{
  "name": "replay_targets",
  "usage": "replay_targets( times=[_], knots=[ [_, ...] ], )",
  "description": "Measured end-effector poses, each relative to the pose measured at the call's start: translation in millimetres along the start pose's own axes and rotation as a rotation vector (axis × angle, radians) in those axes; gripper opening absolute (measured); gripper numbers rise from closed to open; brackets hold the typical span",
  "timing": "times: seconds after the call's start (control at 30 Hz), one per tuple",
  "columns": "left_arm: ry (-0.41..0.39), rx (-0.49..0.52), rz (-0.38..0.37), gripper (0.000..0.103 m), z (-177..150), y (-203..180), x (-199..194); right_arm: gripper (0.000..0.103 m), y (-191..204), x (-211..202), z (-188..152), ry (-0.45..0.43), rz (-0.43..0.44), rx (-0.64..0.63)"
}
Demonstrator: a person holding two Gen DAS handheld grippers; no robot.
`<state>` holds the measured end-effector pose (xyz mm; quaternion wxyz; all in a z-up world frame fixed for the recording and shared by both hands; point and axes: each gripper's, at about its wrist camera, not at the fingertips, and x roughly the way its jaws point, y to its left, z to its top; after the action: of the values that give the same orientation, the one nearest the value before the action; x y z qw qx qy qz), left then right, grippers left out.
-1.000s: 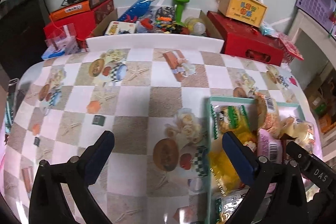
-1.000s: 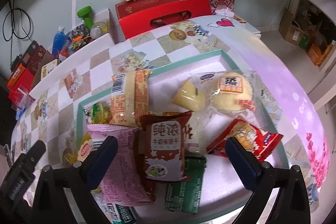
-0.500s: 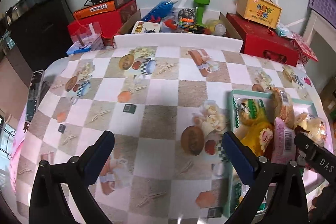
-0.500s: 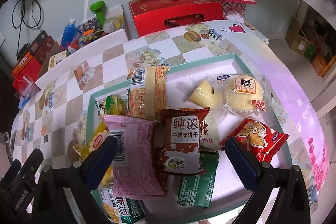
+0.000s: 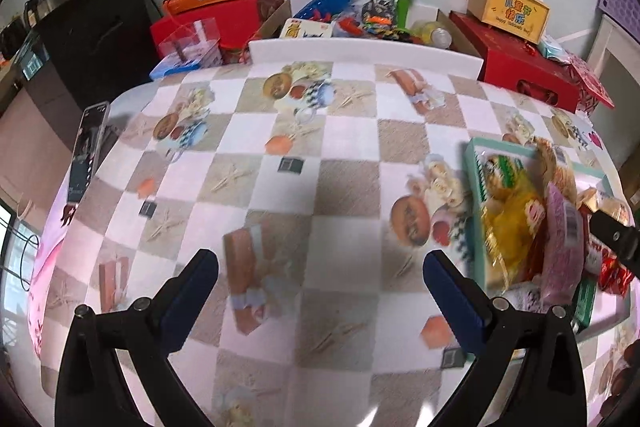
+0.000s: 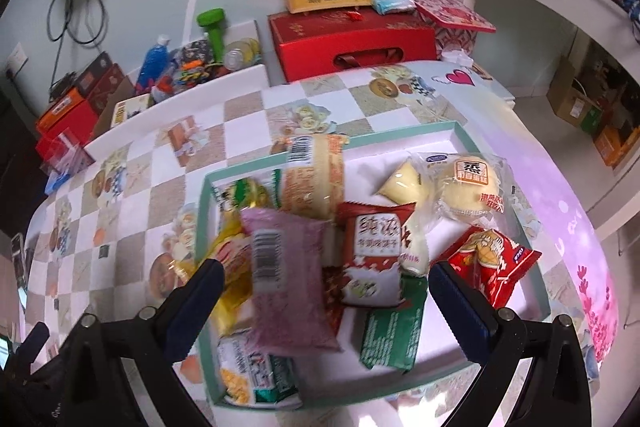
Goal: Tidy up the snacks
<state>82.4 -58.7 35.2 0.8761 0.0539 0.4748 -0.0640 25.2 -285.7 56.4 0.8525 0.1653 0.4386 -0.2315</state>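
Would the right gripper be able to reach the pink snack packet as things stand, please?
Probably yes: the right gripper hangs open just above the pink snack packet, which lies on top of the pile in the tray, nothing covering it.

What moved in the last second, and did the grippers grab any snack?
The left gripper swung left, away from the tray, over bare tablecloth. The right gripper pulled back slightly above the snacks. Nothing was grabbed; both remain open, and the pink packet and others lie as before.

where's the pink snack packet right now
In the right wrist view the pink snack packet lies in the teal-rimmed tray, left of centre, between the yellow bag and the red-brown biscuit packet.
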Motion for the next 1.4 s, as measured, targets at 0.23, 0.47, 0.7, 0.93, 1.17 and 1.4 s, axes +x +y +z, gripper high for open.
replay_targets(
  times=[0.23, 0.47, 0.7, 0.93, 1.17, 1.4],
  knots=[
    [0.018, -0.010, -0.015, 0.102, -24.2, 18.1, -10.7, 0.103, 20.0, -22.2, -25.3, -0.019, -0.002, -0.072],
    [0.042, -0.009, -0.013, 0.102, -38.9, 26.3, -13.9, 0.103, 26.8, -29.0, -47.1, 0.010, -0.004, -0.114],
    [0.077, -0.014, -0.003, 0.102, -48.7, 33.3, -11.3, 0.103, 24.1, -25.2, -70.7, 0.083, 0.008, -0.132],
    [0.093, 0.007, -0.009, 0.102, -57.2, 32.5, -11.3, 0.103, 15.5, -15.3, -90.4, 0.138, 0.004, -0.117],
    [0.111, 0.025, -0.022, 0.102, -58.8, 28.1, -6.6, 0.103, 18.4, -10.3, -91.4, 0.143, 0.006, -0.125],
    [0.138, 0.023, -0.037, 0.102, -58.5, 26.7, 1.7, 0.103, 19.2, -9.6, -88.9, 0.125, 0.021, -0.116]
  ],
)
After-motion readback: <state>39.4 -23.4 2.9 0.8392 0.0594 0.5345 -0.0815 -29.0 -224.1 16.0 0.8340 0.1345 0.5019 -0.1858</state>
